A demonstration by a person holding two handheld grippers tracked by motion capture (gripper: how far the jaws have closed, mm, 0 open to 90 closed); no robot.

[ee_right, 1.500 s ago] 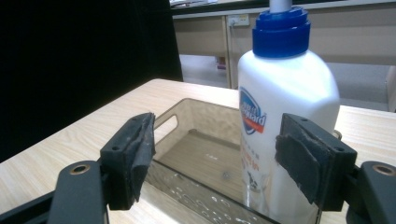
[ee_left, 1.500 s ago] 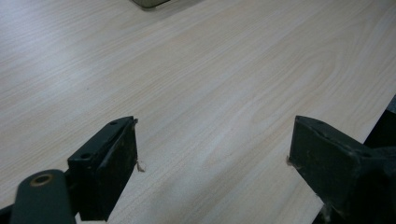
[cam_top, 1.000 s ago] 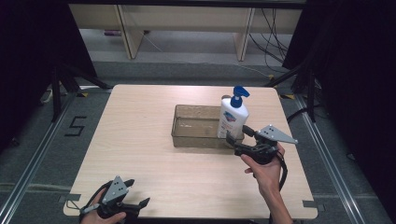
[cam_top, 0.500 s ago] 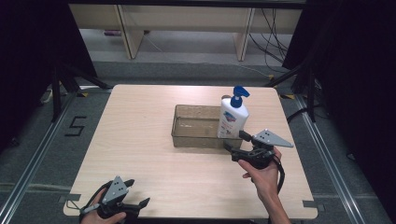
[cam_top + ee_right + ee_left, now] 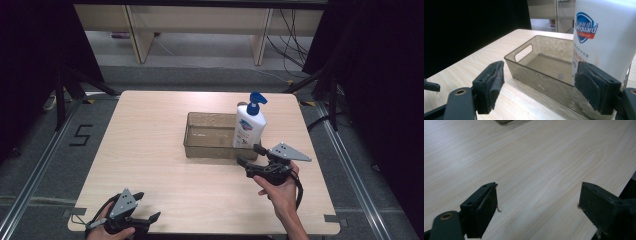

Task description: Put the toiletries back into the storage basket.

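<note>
At the right end of the translucent brownish plastic bin point(image 5: 212, 136) with cut-out handles, a white pump bottle with a blue dispenser head and a blue-and-red shield label point(image 5: 249, 125) stands upright inside the bin, against its right wall. The bin sits a little right of centre on the pale wood-grain desk point(image 5: 150, 165).

Right hand-held gripper point(image 5: 250, 155): just in front of the bin's near right corner, jaws spread wide, holding nothing. In the right gripper view the bottle point(image 5: 604, 37) rises close behind the right jaw, apart from both pads as far as can be seen; the rest of the bin point(image 5: 544, 67) is bare inside.

Left hand-held gripper point(image 5: 150, 220): at the near left edge of the desk, well apart from bin and bottle, jaws also wide and empty over bare wood point(image 5: 536, 170).

Judgement: the placing looks done, since the bottle stands in the bin unsupported and the gripper is clear of it. Little seems left beyond drawing the right hand clear. No other loose item is visible on the desk.
</note>
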